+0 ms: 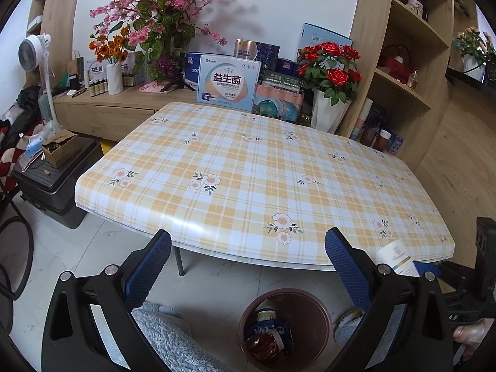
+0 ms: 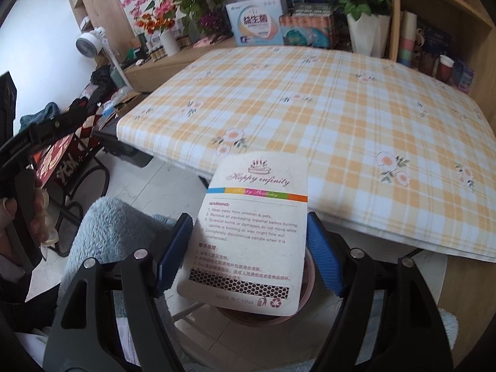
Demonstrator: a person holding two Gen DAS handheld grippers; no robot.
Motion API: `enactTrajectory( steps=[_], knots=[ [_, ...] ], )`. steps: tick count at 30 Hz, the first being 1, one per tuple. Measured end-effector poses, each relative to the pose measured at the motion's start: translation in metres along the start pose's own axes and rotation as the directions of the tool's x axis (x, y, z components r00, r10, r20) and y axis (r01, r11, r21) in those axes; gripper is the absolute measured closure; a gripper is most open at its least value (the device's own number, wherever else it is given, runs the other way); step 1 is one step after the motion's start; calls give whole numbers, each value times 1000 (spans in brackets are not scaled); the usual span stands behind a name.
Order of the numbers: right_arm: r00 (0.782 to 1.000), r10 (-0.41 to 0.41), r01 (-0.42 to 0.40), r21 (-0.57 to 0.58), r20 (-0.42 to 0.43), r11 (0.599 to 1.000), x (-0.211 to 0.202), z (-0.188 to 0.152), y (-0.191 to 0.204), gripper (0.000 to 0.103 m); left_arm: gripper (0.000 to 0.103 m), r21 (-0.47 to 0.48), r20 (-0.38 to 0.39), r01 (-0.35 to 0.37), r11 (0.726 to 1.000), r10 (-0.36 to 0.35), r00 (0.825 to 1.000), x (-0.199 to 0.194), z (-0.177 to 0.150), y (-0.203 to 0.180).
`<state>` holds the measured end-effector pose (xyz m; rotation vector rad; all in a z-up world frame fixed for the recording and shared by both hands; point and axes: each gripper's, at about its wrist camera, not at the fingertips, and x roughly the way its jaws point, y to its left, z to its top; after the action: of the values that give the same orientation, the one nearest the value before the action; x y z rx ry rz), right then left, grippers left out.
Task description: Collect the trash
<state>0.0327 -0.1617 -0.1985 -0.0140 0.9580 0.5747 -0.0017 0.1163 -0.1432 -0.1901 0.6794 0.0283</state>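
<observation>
My right gripper (image 2: 246, 235) is shut on a white candle package card (image 2: 251, 232) printed "Happy infinity", holding it by its two side edges above the brown trash bin (image 2: 307, 279), which the card mostly hides. The card's corner also shows in the left wrist view (image 1: 396, 257) at the table's near right edge. My left gripper (image 1: 248, 248) is open and empty, above the floor in front of the table. Below it stands the brown trash bin (image 1: 322, 310) with several wrappers and a cup inside.
The table (image 1: 248, 167) has a yellow plaid floral cloth. Behind it are boxes, flower vases (image 1: 328, 114) and wooden shelves. A black case (image 1: 52, 183) with a cardboard box stands on the floor at left. A blue fleece (image 2: 108, 226) covers my lap.
</observation>
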Motion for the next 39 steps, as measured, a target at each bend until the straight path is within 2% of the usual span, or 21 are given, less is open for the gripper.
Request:
enactTrajectory(
  steps=[1, 3, 6, 13, 22, 26, 32, 39],
  knots=[
    [1000, 12, -12, -4, -14, 1000, 5, -1, 3, 20, 6, 0, -3, 0, 1000, 0, 1000, 1, 0, 0],
    [1000, 15, -15, -8, -19, 1000, 8, -3, 5, 14, 6, 1, -6, -3, 1000, 3, 1000, 3, -1, 0],
    [1000, 12, -12, -10, -22, 1000, 11, -1, 6, 12, 6, 4, -12, -1, 1000, 1, 1000, 5, -1, 0],
    [991, -115, 115, -3, 68, 993, -11, 16, -9, 6, 6, 50, -8, 3, 999, -3, 1000, 8, 3, -11],
    [944, -235, 239, 11, 232, 971, -71, 57, -24, 6, 6, 120, 43, 31, 992, -37, 998, -1, 34, -44],
    [925, -253, 254, 31, 285, 967, -97, 73, -28, 6, 6, 179, 58, 34, 983, -45, 997, -6, 55, -65],
    [898, -272, 261, 80, 345, 962, -132, 86, -40, 6, 6, 251, 144, 45, 967, -84, 986, -30, 86, -92],
    [869, -317, 289, 129, 381, 948, -156, 90, -52, 6, 6, 305, 190, 46, 951, -108, 976, -47, 97, -118]
  ],
)
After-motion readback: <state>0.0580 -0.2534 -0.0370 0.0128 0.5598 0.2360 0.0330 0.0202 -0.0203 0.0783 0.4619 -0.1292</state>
